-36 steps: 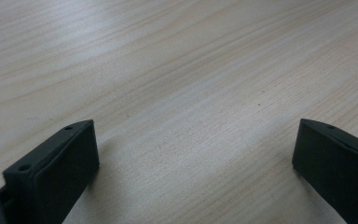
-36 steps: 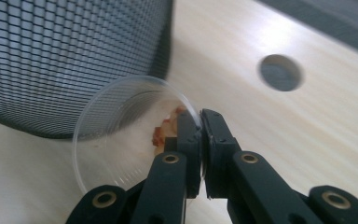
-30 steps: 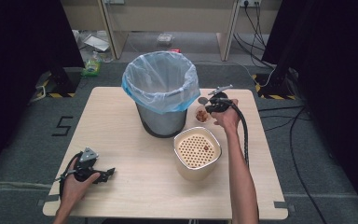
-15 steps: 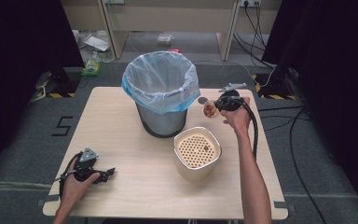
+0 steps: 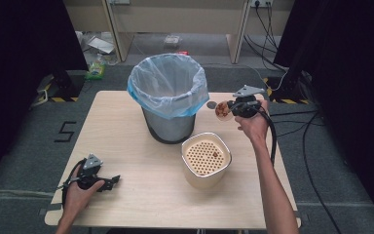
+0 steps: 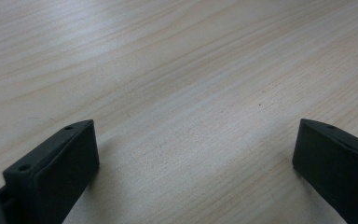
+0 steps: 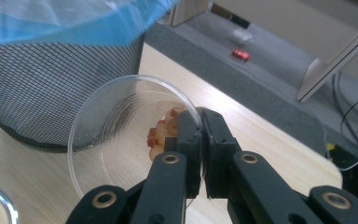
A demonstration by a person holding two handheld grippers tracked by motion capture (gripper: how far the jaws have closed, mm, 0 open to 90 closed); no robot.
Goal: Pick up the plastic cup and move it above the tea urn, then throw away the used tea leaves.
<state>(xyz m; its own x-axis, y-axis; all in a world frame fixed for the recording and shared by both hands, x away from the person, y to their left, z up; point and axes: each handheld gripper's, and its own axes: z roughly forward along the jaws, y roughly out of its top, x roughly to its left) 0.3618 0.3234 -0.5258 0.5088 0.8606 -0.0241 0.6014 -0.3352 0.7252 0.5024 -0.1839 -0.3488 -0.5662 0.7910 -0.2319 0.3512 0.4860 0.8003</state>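
High view: my right gripper [image 5: 230, 108] holds clear cup [image 5: 222, 110] above table [image 5: 126, 141], just right of lined bin [image 5: 168, 97]; white strainer pot [image 5: 205, 158] sits nearer me. My left gripper [image 5: 108, 182] rests on table at near left corner.

Left gripper view: jaws wide apart, nothing between, bare wood.

Right gripper view: jaws clamped on cup rim [image 7: 193, 122] (reddish scraps [image 7: 161, 133] inside). Judgement: lift mouth clear over bag edge before tipping; keep clamp firm, tilt slowly.

A dark figure "5" [image 5: 65, 131] is marked on the grey floor [image 5: 24, 156], just left of the counter [image 5: 126, 146].
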